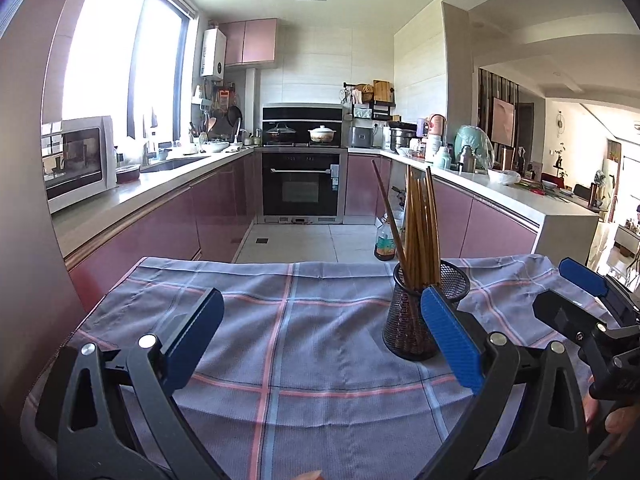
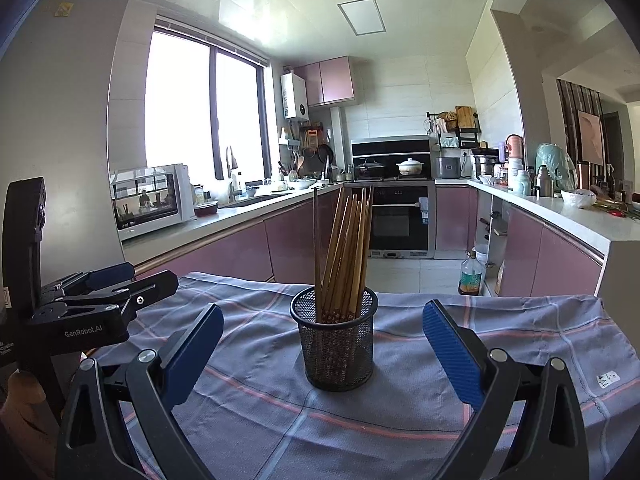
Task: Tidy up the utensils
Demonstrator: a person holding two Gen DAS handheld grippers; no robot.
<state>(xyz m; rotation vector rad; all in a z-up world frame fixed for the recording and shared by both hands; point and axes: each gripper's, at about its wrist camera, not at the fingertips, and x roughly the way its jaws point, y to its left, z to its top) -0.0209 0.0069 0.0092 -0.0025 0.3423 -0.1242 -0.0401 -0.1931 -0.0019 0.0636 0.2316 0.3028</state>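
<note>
Both my left gripper (image 1: 322,334) and right gripper (image 2: 323,346) gape empty; ahead, a careless nudge could topple the mesh holder (image 2: 335,340) of chopsticks (image 2: 343,248).

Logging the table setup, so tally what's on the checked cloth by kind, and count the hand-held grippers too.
Mesh holder: 1
Bundle of wooden chopsticks standing in it: 1 (single sticks too crowded to count)
Hand-held grippers: 2, left hand-held gripper and right hand-held gripper, both open and holding nothing
Checked cloth: 1
Total: 5
</note>
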